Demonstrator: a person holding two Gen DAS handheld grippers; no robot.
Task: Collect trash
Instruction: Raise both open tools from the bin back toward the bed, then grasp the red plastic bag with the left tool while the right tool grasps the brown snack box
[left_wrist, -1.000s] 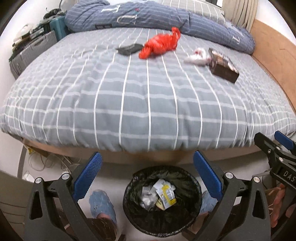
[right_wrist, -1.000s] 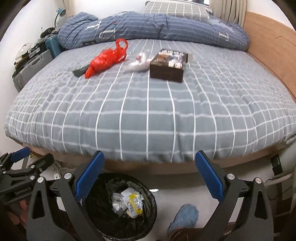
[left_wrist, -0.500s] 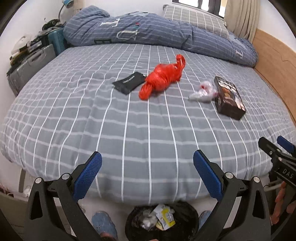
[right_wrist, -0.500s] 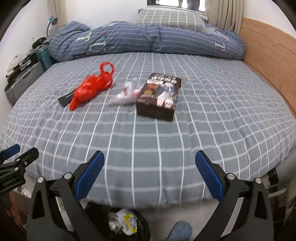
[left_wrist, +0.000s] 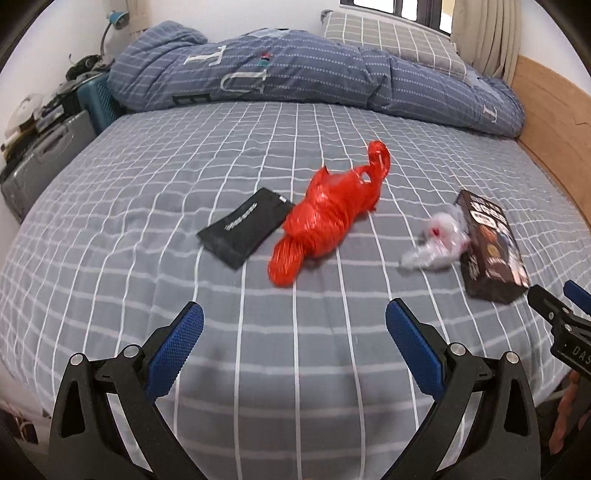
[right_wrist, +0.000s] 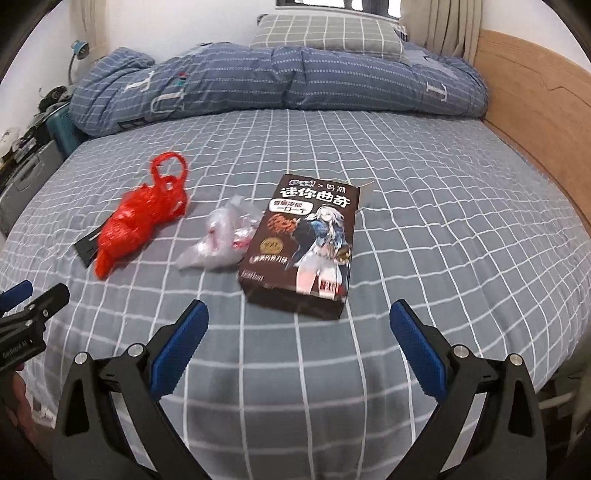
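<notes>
Both grippers are hovering over the near edge of the bed (right_wrist: 424, 229), and both are gaping wide with nothing between the pads. The right gripper (right_wrist: 298, 334) is lining up dead ahead on the brown biscuit box (right_wrist: 306, 245), lying flat just beyond its fingertips, long axis running away from the camera and tilting slightly right. That is looking like the right hand's pick, and it will probably need to close across the box's narrow width. The left gripper (left_wrist: 293, 332) is facing the red plastic bag (left_wrist: 328, 218), which is lying ahead and a touch right, stretched diagonally from near-left to far-right. Touching the bag's left side is a flat black pouch (left_wrist: 245, 225); off to its right, a crumpled clear wrapper (left_wrist: 437, 240) is nestling against the box's left edge. So the wrapper is crowding the box on that side and a finger could snag it. The folded blue quilt (right_wrist: 280, 81) is lying well back, out of the way. No bin is showing in either view
</notes>
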